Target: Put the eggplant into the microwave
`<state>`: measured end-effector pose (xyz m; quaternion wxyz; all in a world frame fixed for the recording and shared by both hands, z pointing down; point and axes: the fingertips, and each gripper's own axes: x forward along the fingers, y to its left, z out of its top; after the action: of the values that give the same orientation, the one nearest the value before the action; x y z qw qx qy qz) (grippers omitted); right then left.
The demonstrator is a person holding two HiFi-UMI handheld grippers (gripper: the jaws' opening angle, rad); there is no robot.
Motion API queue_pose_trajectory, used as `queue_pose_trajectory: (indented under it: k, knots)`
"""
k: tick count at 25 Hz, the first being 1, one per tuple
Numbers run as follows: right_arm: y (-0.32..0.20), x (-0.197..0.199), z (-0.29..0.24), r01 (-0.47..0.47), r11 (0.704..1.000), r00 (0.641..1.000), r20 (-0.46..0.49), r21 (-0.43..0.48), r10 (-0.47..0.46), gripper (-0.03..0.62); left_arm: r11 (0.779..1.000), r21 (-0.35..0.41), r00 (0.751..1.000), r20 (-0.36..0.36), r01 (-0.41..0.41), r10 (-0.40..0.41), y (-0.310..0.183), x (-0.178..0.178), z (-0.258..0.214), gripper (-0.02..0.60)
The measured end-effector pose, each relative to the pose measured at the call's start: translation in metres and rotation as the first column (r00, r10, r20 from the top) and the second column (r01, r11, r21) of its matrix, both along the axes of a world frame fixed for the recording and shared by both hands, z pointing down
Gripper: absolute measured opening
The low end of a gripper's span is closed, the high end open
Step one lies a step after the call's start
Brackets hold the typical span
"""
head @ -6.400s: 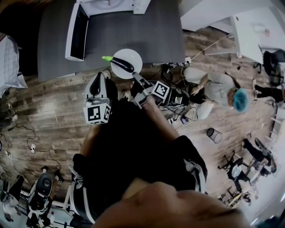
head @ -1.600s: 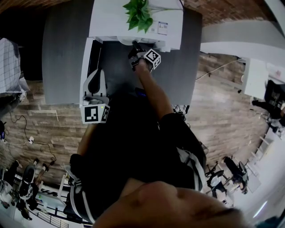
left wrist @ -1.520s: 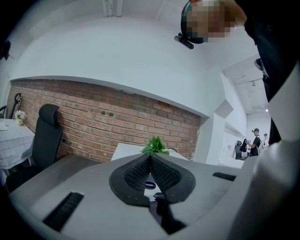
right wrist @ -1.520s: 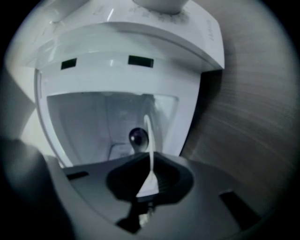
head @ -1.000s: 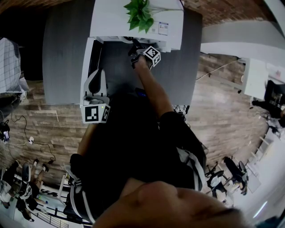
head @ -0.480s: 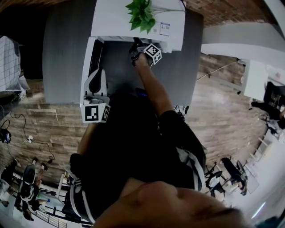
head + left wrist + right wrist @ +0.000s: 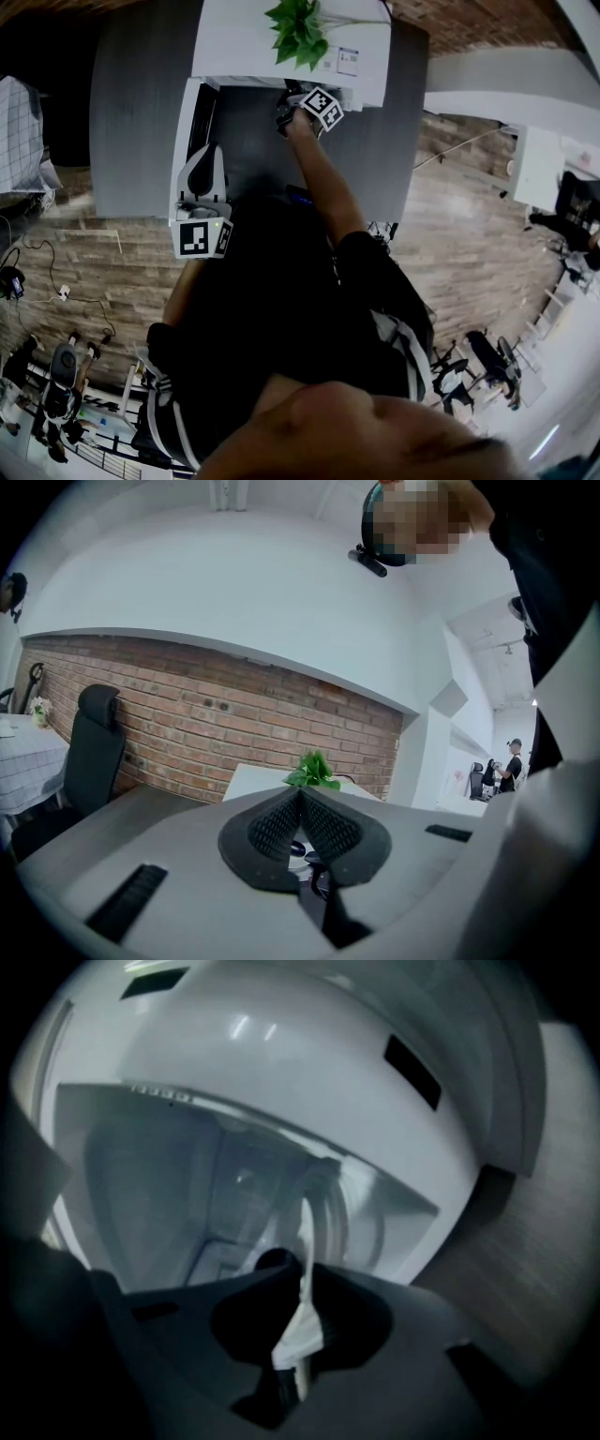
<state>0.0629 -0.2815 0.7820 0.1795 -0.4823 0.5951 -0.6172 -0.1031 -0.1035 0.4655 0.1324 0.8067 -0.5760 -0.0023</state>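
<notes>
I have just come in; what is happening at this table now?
A person's right hand-held gripper is shut on the rim of a white plate and reaches with it into the open microwave. The dark shape beside it is probably the eggplant. The left hand-held gripper is shut and empty, near the door.

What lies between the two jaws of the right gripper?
The rim of a white plate, gripped edge-on by the right gripper; the right gripper view shows it.

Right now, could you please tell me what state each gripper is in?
Left gripper: shut, nothing between its jaws.
Right gripper: shut on the rim of a white plate, inside the microwave.
</notes>
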Motion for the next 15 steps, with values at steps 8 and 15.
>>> queue_pose_trajectory:
  k: [8,15]
  knots:
    - [-0.01,0.001,-0.003,0.078,0.996,0.977,-0.202,0.036,-0.069,0.058,1.0,-0.004,1.0,-0.003,0.0,0.0,-0.003,-0.001,0.002,0.034]
    - [-0.012,0.006,-0.005,0.145,0.987,0.918,-0.382,0.063,-0.11,0.093,1.0,-0.01,1.0,-0.006,-0.007,0.007,-0.004,0.001,0.005,0.034]
